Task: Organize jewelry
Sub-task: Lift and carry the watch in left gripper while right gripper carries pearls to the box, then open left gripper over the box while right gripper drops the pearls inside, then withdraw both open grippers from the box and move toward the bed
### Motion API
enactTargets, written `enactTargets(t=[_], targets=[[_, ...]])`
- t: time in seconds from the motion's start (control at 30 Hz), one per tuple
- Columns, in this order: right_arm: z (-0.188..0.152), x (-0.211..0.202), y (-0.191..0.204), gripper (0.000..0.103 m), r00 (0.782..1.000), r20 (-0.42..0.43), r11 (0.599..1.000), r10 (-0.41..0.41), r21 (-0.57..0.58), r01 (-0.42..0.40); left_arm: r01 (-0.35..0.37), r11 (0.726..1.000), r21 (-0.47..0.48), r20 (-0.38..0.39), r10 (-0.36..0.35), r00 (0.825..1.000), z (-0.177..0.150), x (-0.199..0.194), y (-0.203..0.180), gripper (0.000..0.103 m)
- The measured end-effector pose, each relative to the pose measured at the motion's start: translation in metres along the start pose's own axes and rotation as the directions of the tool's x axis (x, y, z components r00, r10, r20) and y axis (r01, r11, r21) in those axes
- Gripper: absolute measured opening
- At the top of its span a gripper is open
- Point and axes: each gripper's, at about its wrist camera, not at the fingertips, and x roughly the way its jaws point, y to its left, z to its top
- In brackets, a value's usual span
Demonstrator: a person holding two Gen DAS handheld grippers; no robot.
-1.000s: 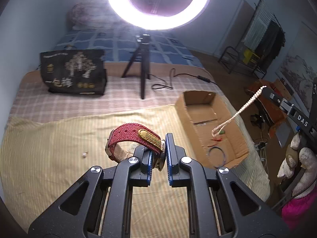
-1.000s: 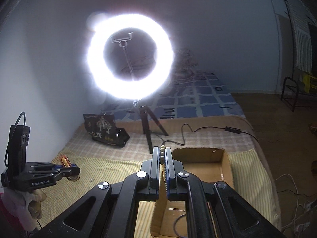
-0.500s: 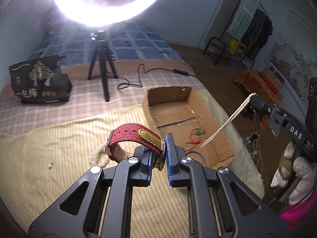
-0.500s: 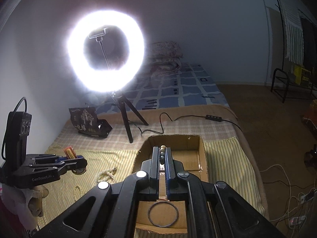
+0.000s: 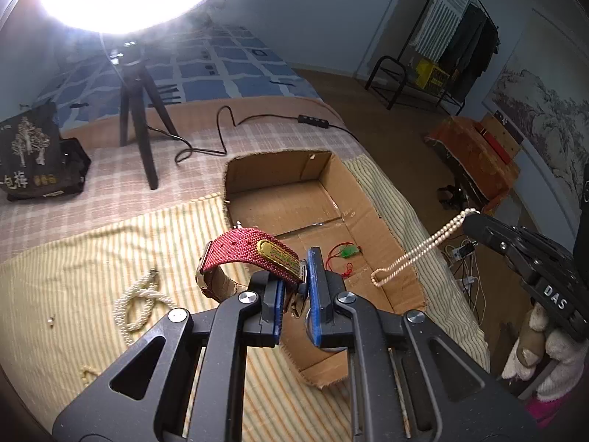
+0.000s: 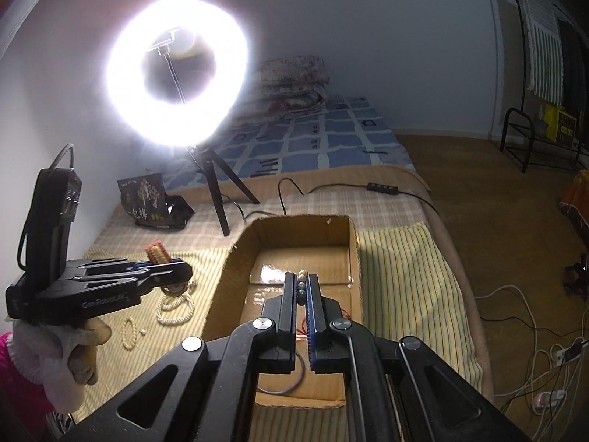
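My left gripper (image 5: pixel 294 283) is shut on a watch with a red woven strap (image 5: pixel 246 248) and holds it above the near left rim of the open cardboard box (image 5: pixel 390 243). My right gripper (image 6: pixel 302 291) is shut on a pearl bead necklace (image 5: pixel 416 250), whose loop hangs over the box's right side. The box (image 6: pixel 353 243) holds a green pendant on red cord (image 5: pixel 346 252) and a dark ring bangle (image 6: pixel 291 386). The left gripper (image 6: pixel 176 276) also shows in the right wrist view, left of the box.
A twisted pearl strand (image 5: pixel 136 305) and small bead pieces (image 6: pixel 130 331) lie on the striped cloth left of the box. A ring light on a tripod (image 5: pixel 140 125), its cable (image 5: pixel 221 129) and a black bag (image 5: pixel 33 158) stand behind. The bed edge drops off at right.
Both grippers have moved toward the box. The watch now hangs at the box's left rim, and the necklace loop has come lower over the box's right side.
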Motion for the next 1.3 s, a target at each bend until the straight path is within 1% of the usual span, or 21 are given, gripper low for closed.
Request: enactTargets(t=[0.23, 0.37, 0.47, 0.5, 0.53, 0.57, 0.6, 0.63, 0.67, 0.73, 0.77, 0.93, 1.3], targets=[[-0.011, 0.007, -0.012, 0.002, 0.999, -0.038, 1.000, 0.014, 0.016, -0.013, 0.007, 1.000, 0.009, -0.036, -0.007, 0.999, 0.000, 0.028, -0.008, 0.010], [-0.017, 0.009, -0.018, 0.002, 0.998, -0.051, 0.999, 0.026, 0.024, -0.025, 0.008, 1.000, 0.004, -0.046, -0.008, 0.999, 0.000, 0.038, -0.009, 0.010], [-0.019, 0.010, -0.019, 0.005, 0.998, -0.050, 0.999, 0.043, 0.026, -0.042, 0.011, 1.000, 0.021, -0.048, -0.010, 0.999, -0.001, 0.042, -0.011, 0.010], [-0.020, 0.010, -0.019, 0.020, 0.998, -0.048, 0.999, 0.046, 0.027, -0.044, 0.005, 1.000, 0.031, -0.048, -0.003, 0.999, -0.002, 0.042, -0.012, 0.021], [-0.020, 0.009, -0.019, 0.042, 0.998, -0.045, 0.999, 0.045, 0.027, -0.044, -0.004, 0.999, 0.036, -0.046, 0.006, 0.999, -0.002, 0.042, -0.013, 0.033], [-0.021, 0.009, -0.018, 0.052, 0.998, -0.042, 0.999, 0.041, 0.027, -0.040, -0.007, 0.999, 0.032, -0.046, 0.008, 0.999, -0.002, 0.041, -0.012, 0.052], [-0.021, 0.008, -0.018, 0.066, 0.999, -0.040, 0.999, 0.032, 0.026, -0.031, -0.013, 1.000, 0.028, -0.029, 0.014, 0.999, -0.003, 0.039, -0.012, 0.056], [-0.021, 0.007, -0.017, 0.074, 0.999, -0.032, 1.000, 0.014, 0.025, -0.013, -0.022, 0.999, 0.030, -0.017, 0.023, 1.000, -0.002, 0.037, -0.013, 0.056], [-0.021, 0.007, -0.017, 0.077, 1.000, -0.027, 1.000, 0.001, 0.024, -0.001, -0.034, 0.999, 0.032, -0.009, 0.034, 0.999, -0.002, 0.035, -0.013, 0.056], [-0.021, 0.005, -0.016, 0.089, 1.000, -0.018, 0.999, -0.025, 0.022, 0.025, -0.041, 0.999, 0.027, -0.009, 0.041, 0.999, -0.001, 0.032, -0.011, 0.062], [-0.021, 0.003, -0.016, 0.091, 0.999, -0.012, 0.999, -0.036, 0.022, 0.036, -0.047, 0.999, 0.019, -0.011, 0.047, 0.999, -0.001, 0.032, -0.009, 0.068], [-0.020, 0.001, -0.016, 0.100, 0.998, -0.006, 0.998, -0.057, 0.028, 0.057, -0.058, 0.998, 0.015, -0.009, 0.058, 0.998, 0.000, 0.028, -0.006, 0.069], [-0.017, -0.008, -0.008, 0.102, 0.995, -0.006, 0.995, -0.095, 0.011, 0.095, -0.072, 0.997, 0.025, 0.012, 0.072, 0.997, -0.002, 0.008, -0.003, 0.069]])
